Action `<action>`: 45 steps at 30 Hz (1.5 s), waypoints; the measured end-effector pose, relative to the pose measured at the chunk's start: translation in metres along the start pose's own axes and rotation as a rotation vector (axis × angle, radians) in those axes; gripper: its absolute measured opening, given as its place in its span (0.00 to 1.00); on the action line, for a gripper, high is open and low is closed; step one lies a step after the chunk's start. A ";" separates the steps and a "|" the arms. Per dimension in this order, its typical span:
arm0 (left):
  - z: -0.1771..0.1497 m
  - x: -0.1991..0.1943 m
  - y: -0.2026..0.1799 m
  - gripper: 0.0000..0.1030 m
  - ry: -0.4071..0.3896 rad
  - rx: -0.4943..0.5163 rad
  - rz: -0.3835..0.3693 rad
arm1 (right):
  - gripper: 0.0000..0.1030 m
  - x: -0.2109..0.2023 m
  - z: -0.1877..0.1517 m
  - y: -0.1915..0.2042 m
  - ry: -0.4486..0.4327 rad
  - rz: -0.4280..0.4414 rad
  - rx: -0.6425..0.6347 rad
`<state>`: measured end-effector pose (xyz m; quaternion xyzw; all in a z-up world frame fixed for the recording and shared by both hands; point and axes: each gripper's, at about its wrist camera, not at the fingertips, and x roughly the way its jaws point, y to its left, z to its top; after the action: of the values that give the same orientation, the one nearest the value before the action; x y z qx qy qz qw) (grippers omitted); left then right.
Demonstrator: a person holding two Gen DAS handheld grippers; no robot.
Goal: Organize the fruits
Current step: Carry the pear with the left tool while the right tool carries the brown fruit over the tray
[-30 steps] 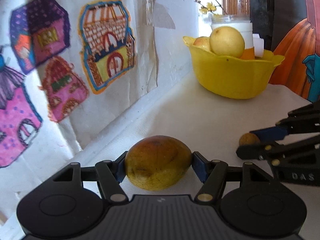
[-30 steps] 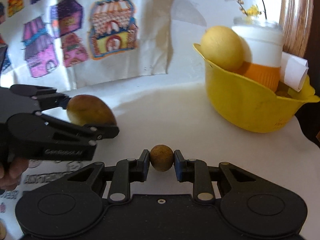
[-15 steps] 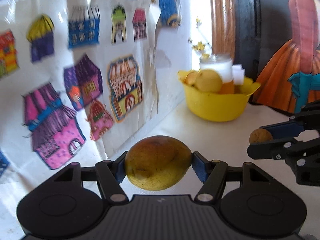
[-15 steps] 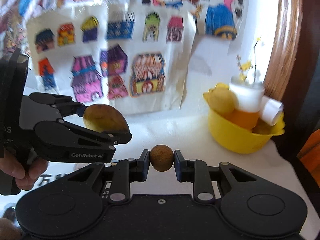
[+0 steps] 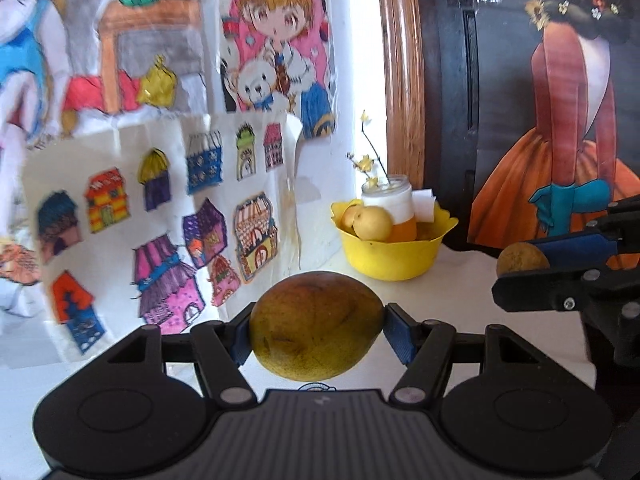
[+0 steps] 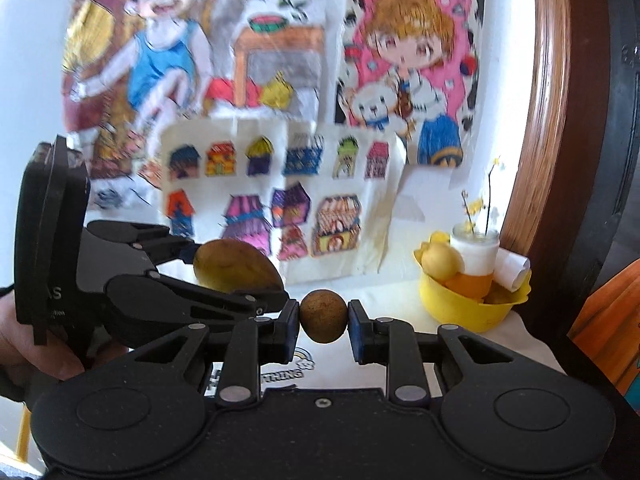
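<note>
My left gripper (image 5: 316, 326) is shut on a large yellow-brown mango (image 5: 316, 324), held in the air above the white table. My right gripper (image 6: 323, 316) is shut on a small round brown fruit (image 6: 323, 316). In the left wrist view that small fruit (image 5: 522, 258) shows at the right edge between the right gripper's fingers. In the right wrist view the mango (image 6: 236, 266) sits in the left gripper, to the left and slightly ahead. A yellow bowl (image 5: 390, 258) far ahead holds yellow fruits (image 5: 374, 222) and a jar.
Children's drawings of houses and figures cover the wall (image 5: 160, 200) on the left. A jar with a twig of yellow flowers (image 5: 386, 194) and a paper roll stand in the bowl. A dark panel with a painted figure (image 5: 560, 120) closes the right side. A hand (image 6: 24, 348) holds the left gripper.
Both grippers have risen and drawn back from the bowl, which now looks smaller and farther. More of the wall drawings have come into view. Each grip stays the same.
</note>
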<state>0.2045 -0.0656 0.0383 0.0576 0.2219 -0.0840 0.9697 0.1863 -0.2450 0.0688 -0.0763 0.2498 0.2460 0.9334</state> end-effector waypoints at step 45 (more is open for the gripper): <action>-0.119 -0.079 -0.066 0.67 0.157 -0.015 -0.213 | 0.27 -0.117 -0.162 0.042 0.092 -0.154 0.238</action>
<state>0.0719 -0.1016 -0.0383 0.0329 0.3027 -0.1801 0.9353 0.0079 -0.3005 -0.0132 0.0047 0.3132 0.1388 0.9395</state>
